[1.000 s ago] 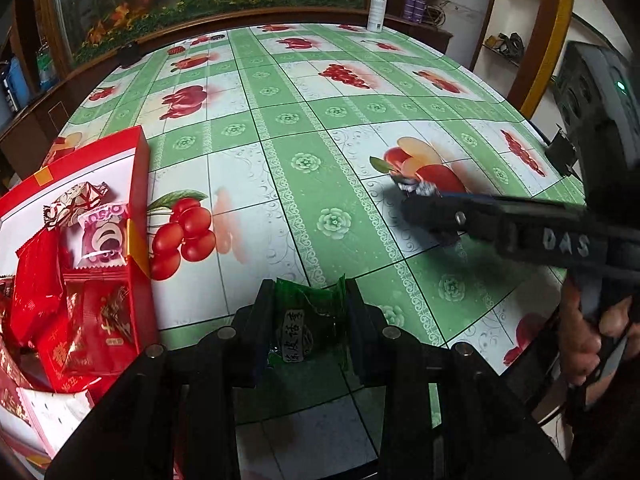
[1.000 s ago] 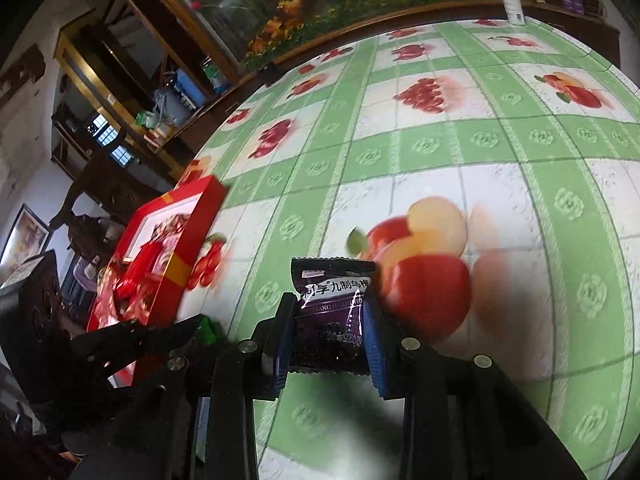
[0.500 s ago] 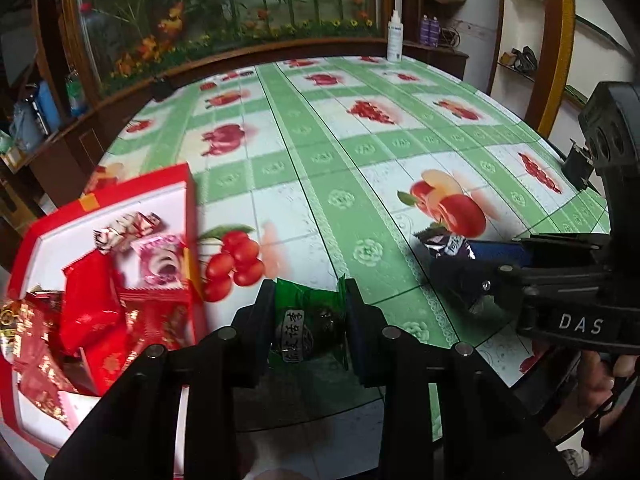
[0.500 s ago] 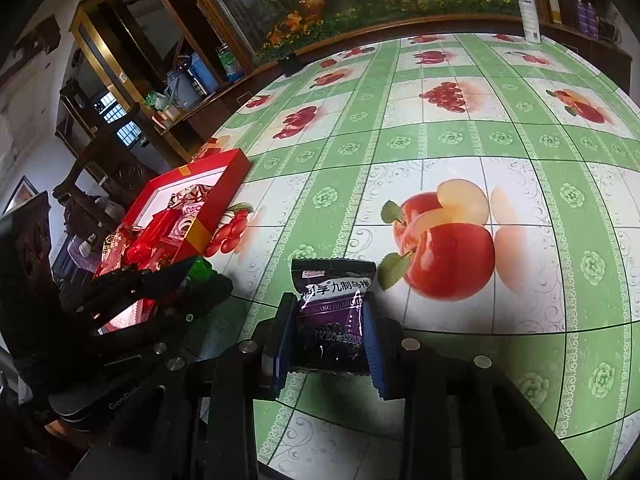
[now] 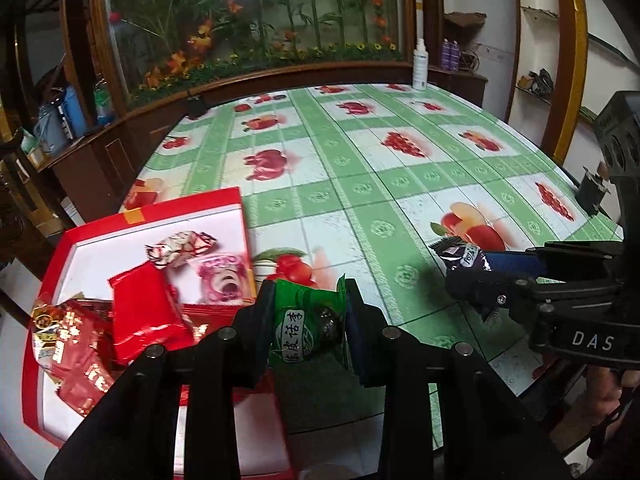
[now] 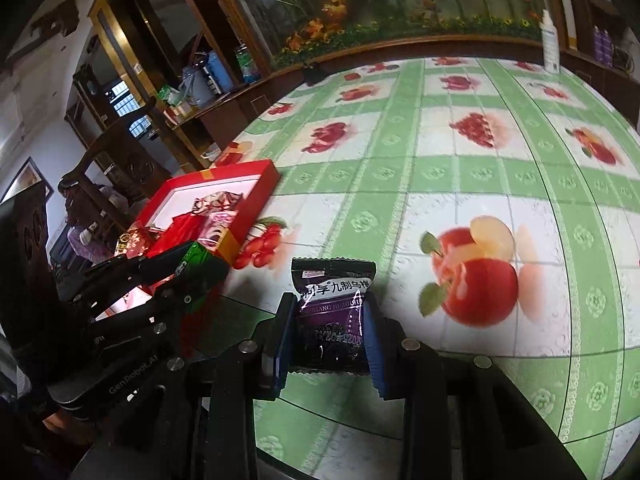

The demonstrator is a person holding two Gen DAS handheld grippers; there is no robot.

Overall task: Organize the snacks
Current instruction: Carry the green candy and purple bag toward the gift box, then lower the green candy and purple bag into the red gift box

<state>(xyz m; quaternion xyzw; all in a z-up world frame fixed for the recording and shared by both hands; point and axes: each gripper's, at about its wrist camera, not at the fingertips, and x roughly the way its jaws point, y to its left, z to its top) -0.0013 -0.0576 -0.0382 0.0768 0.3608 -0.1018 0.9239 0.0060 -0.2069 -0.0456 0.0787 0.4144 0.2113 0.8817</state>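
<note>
My left gripper (image 5: 308, 320) is shut on a green snack packet (image 5: 306, 326) and holds it above the table's near edge, just right of the red box (image 5: 80, 236). The box holds several red and pink snack packets (image 5: 140, 312). My right gripper (image 6: 326, 328) is shut on a dark purple snack packet (image 6: 332, 312) held above the table. In the left wrist view the right gripper (image 5: 464, 270) and its purple packet (image 5: 460, 254) are at the right. In the right wrist view the left gripper (image 6: 196, 264), the green packet (image 6: 192, 256) and the red box (image 6: 224, 184) are at the left.
The round table (image 5: 360, 168) has a green and white fruit-pattern cloth. A white spray bottle (image 5: 420, 66) stands at its far edge, in front of a glass plant display (image 5: 256, 20). Dark wooden shelves and a chair (image 6: 108, 152) stand to the left.
Both grippers have risen and pulled back from the table with their packets. The left gripper has moved left toward the red box, which now shows more fully.
</note>
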